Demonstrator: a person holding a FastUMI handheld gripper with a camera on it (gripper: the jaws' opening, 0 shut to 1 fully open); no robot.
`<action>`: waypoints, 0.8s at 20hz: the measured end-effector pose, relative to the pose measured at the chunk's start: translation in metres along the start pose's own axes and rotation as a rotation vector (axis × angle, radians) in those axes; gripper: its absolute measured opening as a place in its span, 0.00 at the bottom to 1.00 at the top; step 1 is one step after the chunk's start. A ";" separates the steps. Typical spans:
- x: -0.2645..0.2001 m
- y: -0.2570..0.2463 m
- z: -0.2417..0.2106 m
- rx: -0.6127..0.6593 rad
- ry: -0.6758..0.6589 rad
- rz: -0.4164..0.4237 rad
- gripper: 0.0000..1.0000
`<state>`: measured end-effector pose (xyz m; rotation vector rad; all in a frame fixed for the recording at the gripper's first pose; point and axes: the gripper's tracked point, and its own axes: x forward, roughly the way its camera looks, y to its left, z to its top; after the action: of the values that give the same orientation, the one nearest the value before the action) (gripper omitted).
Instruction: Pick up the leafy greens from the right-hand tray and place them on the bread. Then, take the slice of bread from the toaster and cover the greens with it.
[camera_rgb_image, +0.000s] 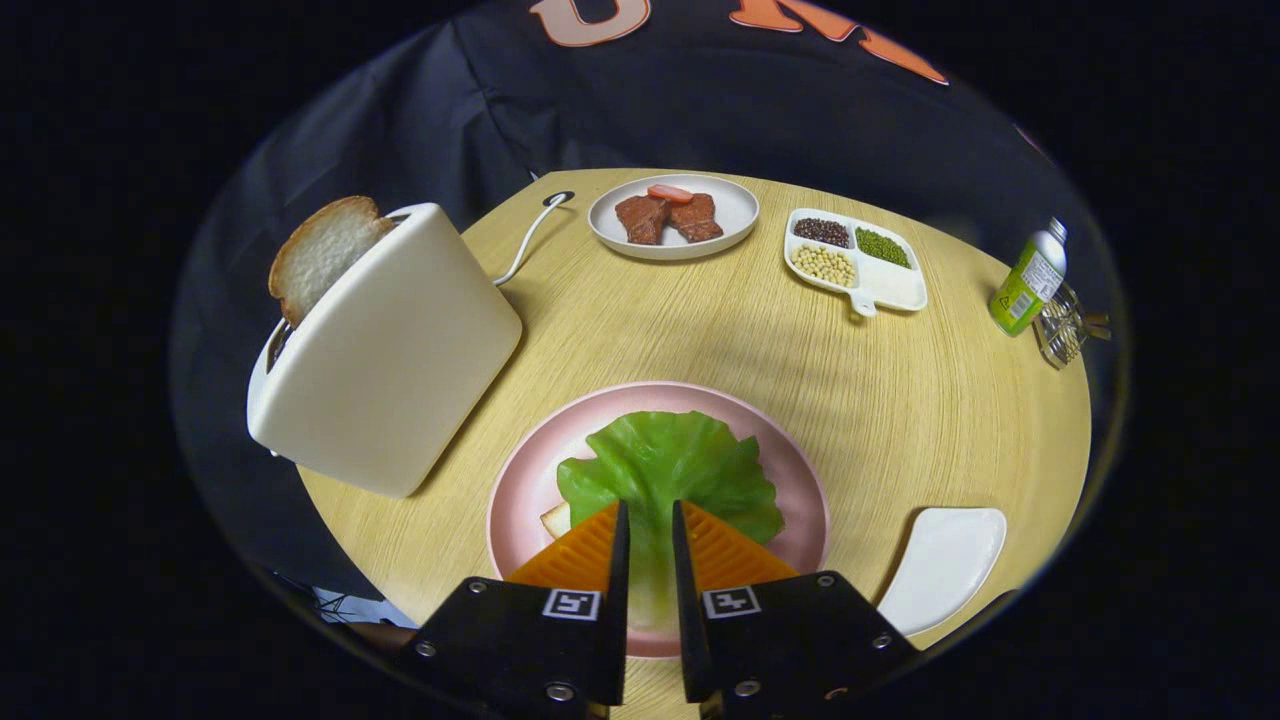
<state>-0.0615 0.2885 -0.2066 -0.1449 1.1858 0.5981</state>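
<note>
Going left to right: the white slice of bread (322, 252) stands up out of the slot of the cream-coloured toaster (385, 352), well to the left of your gripper (650, 520). Just ahead of the fingers sits the round pink plate (520, 480), with the crinkled green lettuce leaf (670, 465) lying on it; a pale corner of the bottom bread (556, 519) peeks out under the leaf's left edge.

Your gripper is nearly closed, a narrow gap left between the fingers, and the leaf's pale stem runs into that gap. I cannot tell whether both fingers press on it. My reading: the greens are on the bread, so you are at the release. Next you need to open, lift clear without dragging the leaf, then swing left to the toaster slice.

To the right, the small white tray (945, 565) lies empty-looking. The round light-wood table (700, 330) also carries other dishes farther back, against the black cloth wall.
</note>
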 end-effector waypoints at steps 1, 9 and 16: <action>-0.004 0.003 0.001 -0.002 -0.007 0.007 0.26; -0.044 0.032 0.036 0.014 -0.069 0.072 0.73; -0.072 0.066 0.078 0.032 -0.113 0.125 0.92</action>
<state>-0.0486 0.3499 -0.0983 -0.0090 1.1001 0.6877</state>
